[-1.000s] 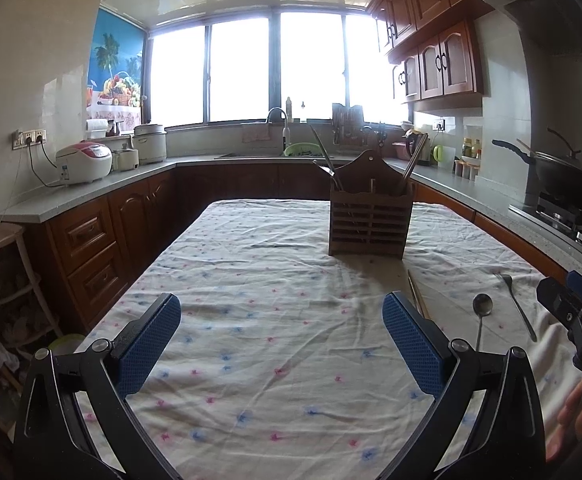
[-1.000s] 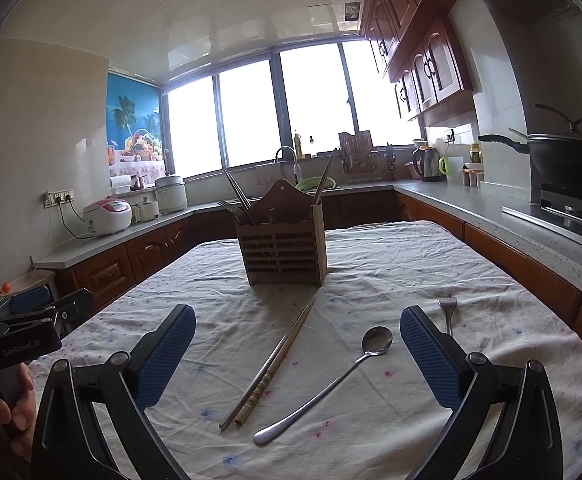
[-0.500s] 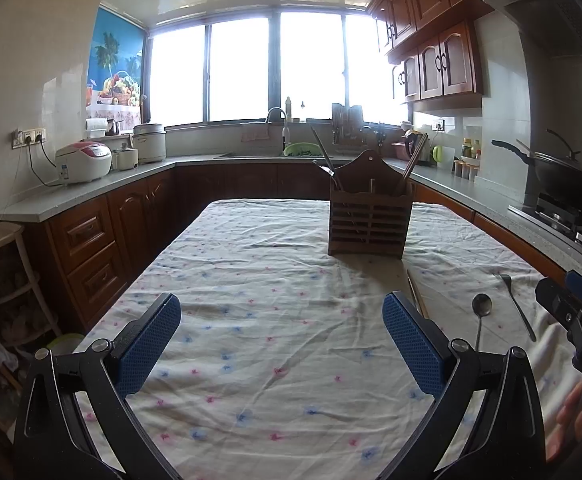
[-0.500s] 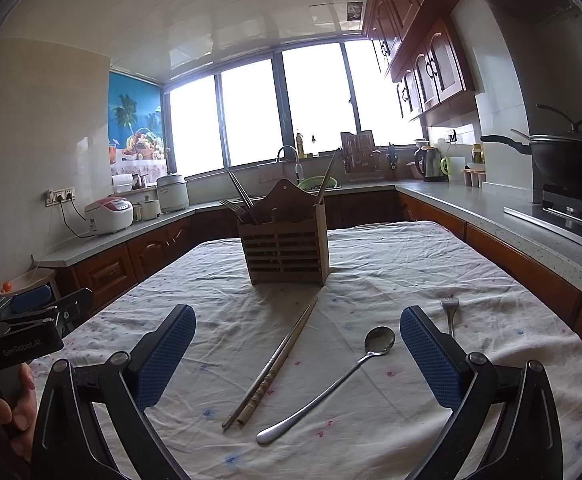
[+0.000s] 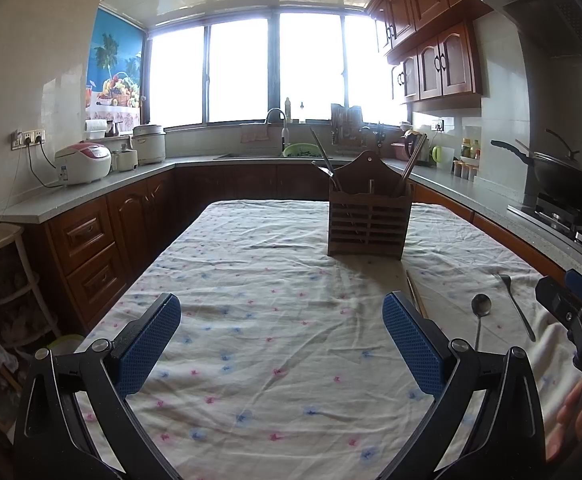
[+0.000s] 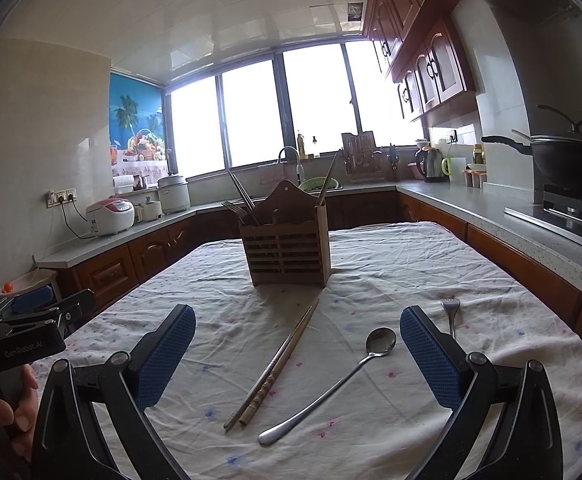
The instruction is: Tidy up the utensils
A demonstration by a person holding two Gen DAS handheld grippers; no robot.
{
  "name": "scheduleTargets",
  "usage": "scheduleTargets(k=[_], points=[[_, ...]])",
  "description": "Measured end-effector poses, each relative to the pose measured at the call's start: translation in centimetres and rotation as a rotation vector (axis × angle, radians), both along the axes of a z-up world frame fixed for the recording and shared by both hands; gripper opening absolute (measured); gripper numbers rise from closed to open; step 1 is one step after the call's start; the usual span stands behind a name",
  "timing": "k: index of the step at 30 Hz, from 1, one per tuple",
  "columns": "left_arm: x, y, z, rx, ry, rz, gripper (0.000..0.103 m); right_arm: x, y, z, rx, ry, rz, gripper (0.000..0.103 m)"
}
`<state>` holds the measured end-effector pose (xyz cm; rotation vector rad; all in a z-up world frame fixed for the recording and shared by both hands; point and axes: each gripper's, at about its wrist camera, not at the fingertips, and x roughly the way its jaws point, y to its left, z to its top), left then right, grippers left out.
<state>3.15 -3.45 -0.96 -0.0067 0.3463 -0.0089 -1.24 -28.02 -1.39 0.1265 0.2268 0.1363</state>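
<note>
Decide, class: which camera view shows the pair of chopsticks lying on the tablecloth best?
The right wrist view: the chopsticks lie whole between the open right gripper fingers. In the left wrist view, only their far end shows; a finger of the left gripper hides the rest.

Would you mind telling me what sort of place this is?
Most likely a home kitchen: a wok on a gas stove, a sink tap under the windows, and a rice cooker on the counter.

Wok [image 6: 567, 162], rice cooker [image 5: 83, 162], kettle [image 6: 431, 165].
</note>
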Motion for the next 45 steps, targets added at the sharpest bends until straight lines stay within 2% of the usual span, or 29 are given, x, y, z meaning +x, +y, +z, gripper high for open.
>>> scheduleTargets(k=[45], points=[[-0.21, 0.05, 0.01, 0.013, -0.008, -0.003, 0.103, -0.39, 0.31, 0.90, 0.008, -0.018, 0.012, 0.103]])
